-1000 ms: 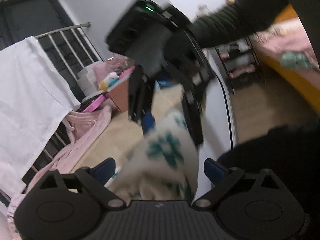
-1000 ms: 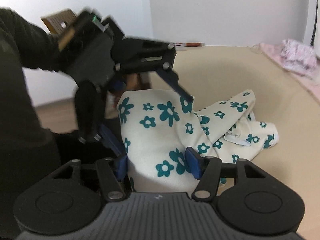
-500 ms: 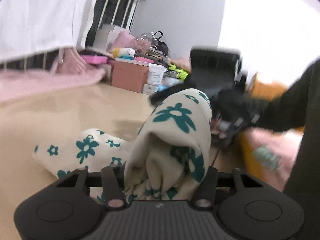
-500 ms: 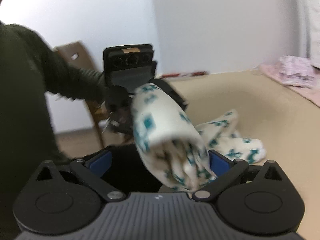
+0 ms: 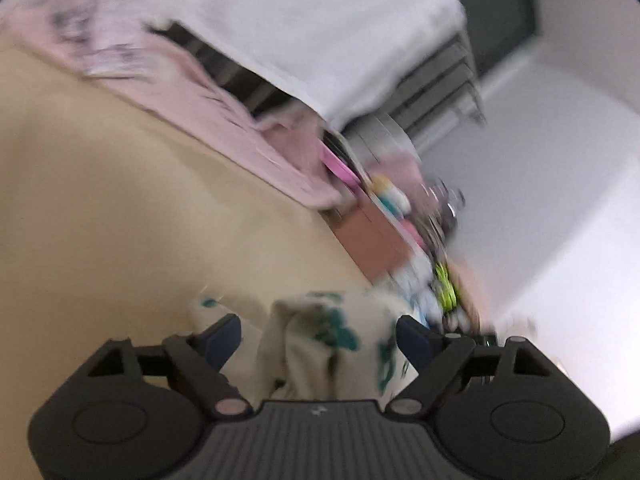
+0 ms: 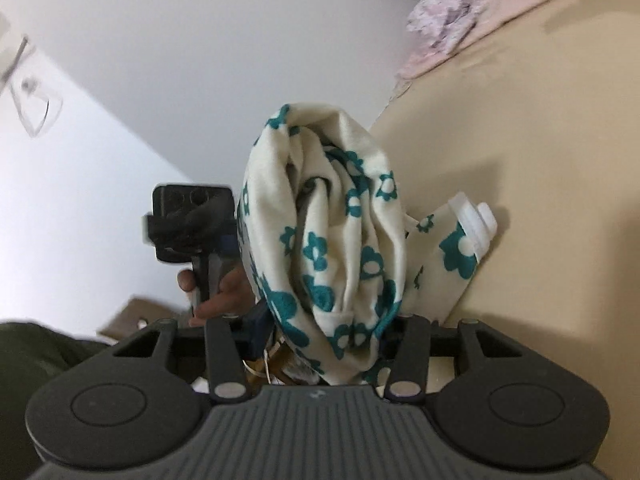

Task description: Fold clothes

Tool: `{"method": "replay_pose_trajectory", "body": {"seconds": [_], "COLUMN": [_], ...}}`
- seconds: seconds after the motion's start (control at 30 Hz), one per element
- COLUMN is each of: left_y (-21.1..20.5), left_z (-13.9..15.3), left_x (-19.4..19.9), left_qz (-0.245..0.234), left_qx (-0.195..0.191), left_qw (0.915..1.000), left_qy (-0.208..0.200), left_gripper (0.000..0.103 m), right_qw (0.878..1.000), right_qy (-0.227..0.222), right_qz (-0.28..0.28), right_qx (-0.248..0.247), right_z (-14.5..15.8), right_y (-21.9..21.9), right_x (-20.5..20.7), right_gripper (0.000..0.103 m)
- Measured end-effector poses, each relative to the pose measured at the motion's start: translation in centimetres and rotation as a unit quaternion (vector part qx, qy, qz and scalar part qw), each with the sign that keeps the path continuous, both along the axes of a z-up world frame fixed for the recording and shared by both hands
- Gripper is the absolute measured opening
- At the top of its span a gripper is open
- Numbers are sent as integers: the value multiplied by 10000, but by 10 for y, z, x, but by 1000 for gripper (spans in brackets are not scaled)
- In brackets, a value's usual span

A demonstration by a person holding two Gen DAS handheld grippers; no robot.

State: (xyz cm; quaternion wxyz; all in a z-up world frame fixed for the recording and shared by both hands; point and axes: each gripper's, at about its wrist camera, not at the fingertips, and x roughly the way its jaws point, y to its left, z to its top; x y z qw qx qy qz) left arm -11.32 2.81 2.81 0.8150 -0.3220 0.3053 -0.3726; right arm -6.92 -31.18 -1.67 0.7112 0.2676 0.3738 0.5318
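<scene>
Cream cotton garment with teal flowers (image 6: 320,240) bunched above tan bedsheet (image 6: 540,160). Right gripper (image 6: 320,340) closing around it; left gripper (image 5: 320,336) opening, cloth between, unpressed. Risk: slipping, unfolding.

Pink blanket (image 5: 208,92); white sheet (image 5: 340,28); brown box (image 5: 372,240).

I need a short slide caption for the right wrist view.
Flowered cloth bunched between the closing right claw, above a beige bed.

A lived-in bedroom — tan bed sheet (image 5: 120,208); pink clothes (image 5: 192,92) heaped; boxes (image 5: 372,240) against the wall.
</scene>
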Motion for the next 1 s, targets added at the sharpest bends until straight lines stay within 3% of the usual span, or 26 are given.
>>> {"method": "replay_pose_trajectory", "body": {"seconds": [0.03, 0.07, 0.13, 0.23, 0.3, 0.37, 0.47, 0.63, 0.7, 0.73, 0.77, 0.83, 0.93, 1.0], "left_y": [3, 3, -4, -24, -43, -60, -78, -92, -78, -71, -64, -50, -40, -47], "left_z": [0, 1, 3, 12, 19, 21, 14, -3, -3, -2, -2, 1, 7, 11], "left_x": [1, 4, 11, 21, 29, 33, 44, 64, 58, 55, 52, 40, 8, -10], "left_qz": [237, 370, 578, 928, 1113, 1199, 1220, 1211, 1385, 1472, 1559, 1675, 1725, 1655], "left_qx": [-93, -159, 3, 562, 968, 1358, 1632, 1676, 1573, 1521, 1469, 1336, 990, 967], "left_qw": [9996, 9991, 9979, 9939, 9891, 9834, 9790, 9780, 9772, 9767, 9760, 9760, 9798, 9814], "left_qy": [89, 148, 299, 193, 9, -50, 70, 276, 331, 359, 387, 401, 207, -33], "left_gripper": [79, 65, 53, 52, 52, 44, 33, 36, 41, 49, 58, 60, 72, 77], "right_qw": [10000, 9999, 9995, 9976, 9930, 9834, 9637, 9364, 9240, 9209, 9208, 9197, 9069, 8987], "right_qy": [-21, -24, -16, -91, -396, -767, -1175, -1517, -1635, -1646, -1487, -1077, -561, -335], "right_qz": [-62, -138, -296, -596, -997, -1486, -2246, -2902, -3039, -3118, -3233, -3502, -4042, -4286], "right_qx": [26, 39, 56, -332, -501, -707, -842, -1258, -1644, -1661, -1596, -1410, -1053, -870], "right_z": [0, -2, -6, 6, 18, 29, 37, 46, 45, 42, 40, 32, 23, 19], "right_y": [-2, -4, -10, -12, -21, -30, -37, -12, 7, 16, 22, 32, 37, 36], "right_x": [-2, -4, -8, -17, -30, -45, -66, -72, -74, -77, -79, -77, -82, -85], "right_gripper": [47, 46, 48, 67, 80, 82, 82, 83, 81, 79, 75, 72, 71, 72]}}
